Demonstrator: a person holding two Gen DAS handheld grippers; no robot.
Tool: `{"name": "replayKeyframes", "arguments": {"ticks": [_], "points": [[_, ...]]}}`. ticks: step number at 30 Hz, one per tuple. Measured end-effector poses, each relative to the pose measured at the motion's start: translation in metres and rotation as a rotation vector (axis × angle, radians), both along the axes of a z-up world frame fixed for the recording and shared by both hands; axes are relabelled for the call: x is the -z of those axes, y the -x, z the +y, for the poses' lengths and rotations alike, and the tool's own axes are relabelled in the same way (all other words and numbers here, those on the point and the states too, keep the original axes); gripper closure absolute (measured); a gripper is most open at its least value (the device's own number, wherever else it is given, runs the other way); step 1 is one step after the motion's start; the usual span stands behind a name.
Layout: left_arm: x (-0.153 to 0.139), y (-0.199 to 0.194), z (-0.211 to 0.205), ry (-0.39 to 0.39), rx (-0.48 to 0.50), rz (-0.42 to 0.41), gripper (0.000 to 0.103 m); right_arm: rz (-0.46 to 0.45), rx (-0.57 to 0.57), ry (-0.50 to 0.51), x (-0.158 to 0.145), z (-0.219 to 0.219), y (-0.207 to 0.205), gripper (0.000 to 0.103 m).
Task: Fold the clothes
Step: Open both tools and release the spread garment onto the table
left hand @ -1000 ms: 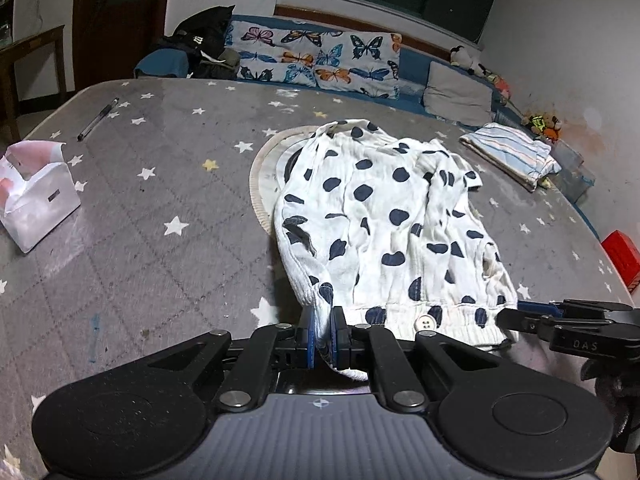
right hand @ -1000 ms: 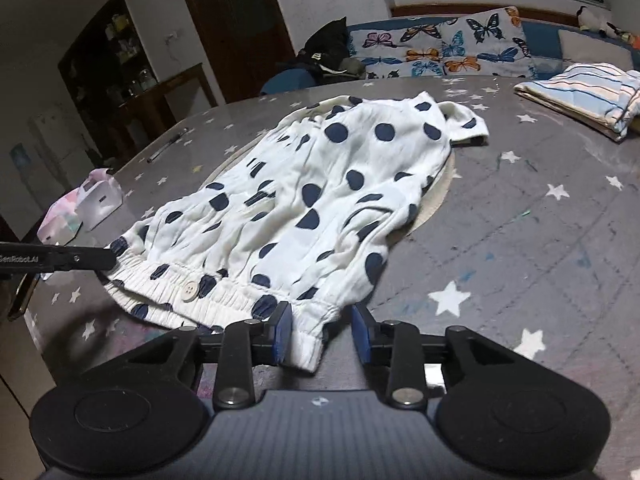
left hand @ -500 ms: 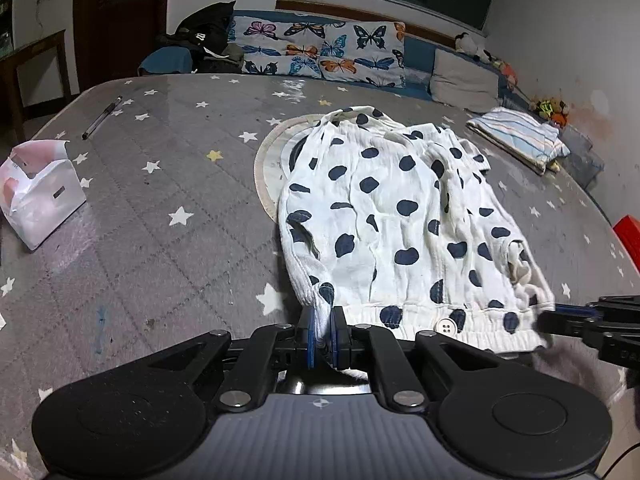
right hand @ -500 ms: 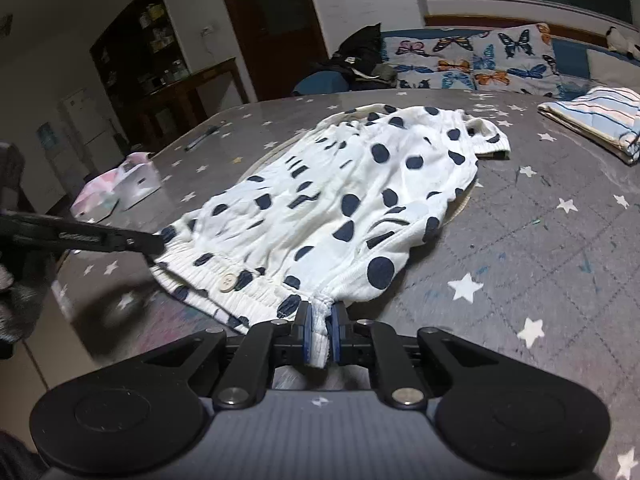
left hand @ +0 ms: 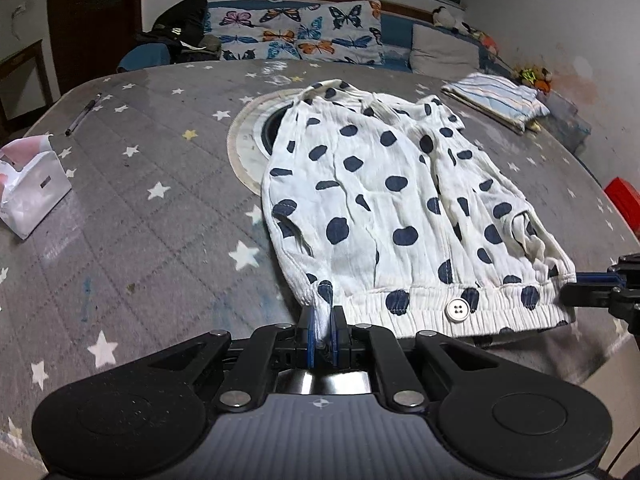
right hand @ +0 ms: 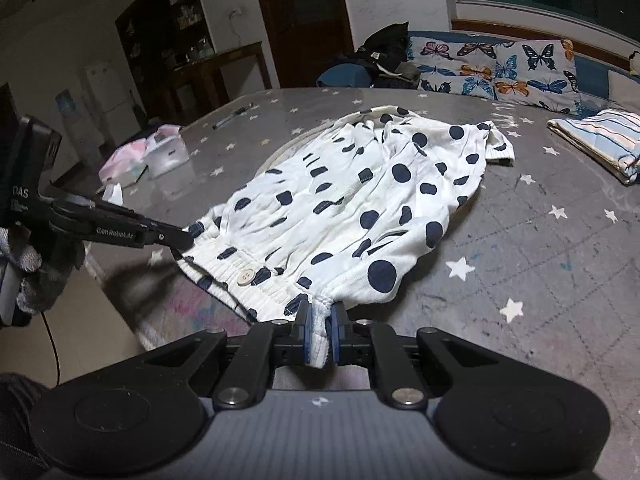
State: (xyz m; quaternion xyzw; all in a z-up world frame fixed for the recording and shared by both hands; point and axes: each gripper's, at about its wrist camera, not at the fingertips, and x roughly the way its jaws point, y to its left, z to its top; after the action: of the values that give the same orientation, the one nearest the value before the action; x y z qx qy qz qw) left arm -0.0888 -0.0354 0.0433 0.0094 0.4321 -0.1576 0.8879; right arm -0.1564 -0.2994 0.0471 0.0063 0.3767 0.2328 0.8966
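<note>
A white garment with dark blue dots (left hand: 384,208) lies on the grey star-patterned table (left hand: 132,216), its ribbed hem with a white button (left hand: 458,309) toward me. My left gripper (left hand: 322,330) is shut on the hem's left corner. My right gripper (right hand: 320,330) is shut on the hem's right corner. The garment (right hand: 360,208) stretches between them, hem lifted slightly at the table's near edge. The right gripper also shows in the left wrist view (left hand: 576,284), and the left gripper in the right wrist view (right hand: 182,238).
A folded striped cloth (left hand: 496,98) lies at the far right. A white box (left hand: 30,190) and a pen (left hand: 82,114) lie at the left. A round mat (left hand: 250,148) sits under the garment. Butterfly cushions (left hand: 296,34) line the back.
The right gripper closed on the hem's right corner. Both grippers pulled the hem toward the table's near edge and drew it taut.
</note>
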Motion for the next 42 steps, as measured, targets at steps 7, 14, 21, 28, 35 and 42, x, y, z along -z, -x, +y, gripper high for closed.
{"name": "replayKeyframes", "arguments": {"ticks": [7,14,21,28,35,42], "points": [[0.003,0.014,-0.006,-0.015,0.042,0.027,0.095,0.041,-0.048,0.042,0.001,-0.001,0.013,0.095],[0.003,0.011,-0.006,-0.031,0.034,0.049,0.089,0.078,-0.041,0.041,0.003,-0.009,0.011,0.088],[0.001,0.013,-0.005,-0.050,0.034,0.035,0.081,0.055,-0.034,0.060,-0.008,-0.014,0.004,0.085],[-0.007,0.011,-0.002,-0.078,0.021,-0.002,0.061,0.020,0.010,0.066,-0.016,-0.021,-0.013,0.081],[-0.011,-0.001,-0.002,-0.102,0.003,-0.025,0.055,-0.012,0.058,0.074,-0.018,-0.028,-0.039,0.075],[-0.014,-0.018,-0.008,-0.125,-0.002,-0.056,0.049,-0.035,0.114,0.068,-0.019,-0.037,-0.067,0.069]]}}
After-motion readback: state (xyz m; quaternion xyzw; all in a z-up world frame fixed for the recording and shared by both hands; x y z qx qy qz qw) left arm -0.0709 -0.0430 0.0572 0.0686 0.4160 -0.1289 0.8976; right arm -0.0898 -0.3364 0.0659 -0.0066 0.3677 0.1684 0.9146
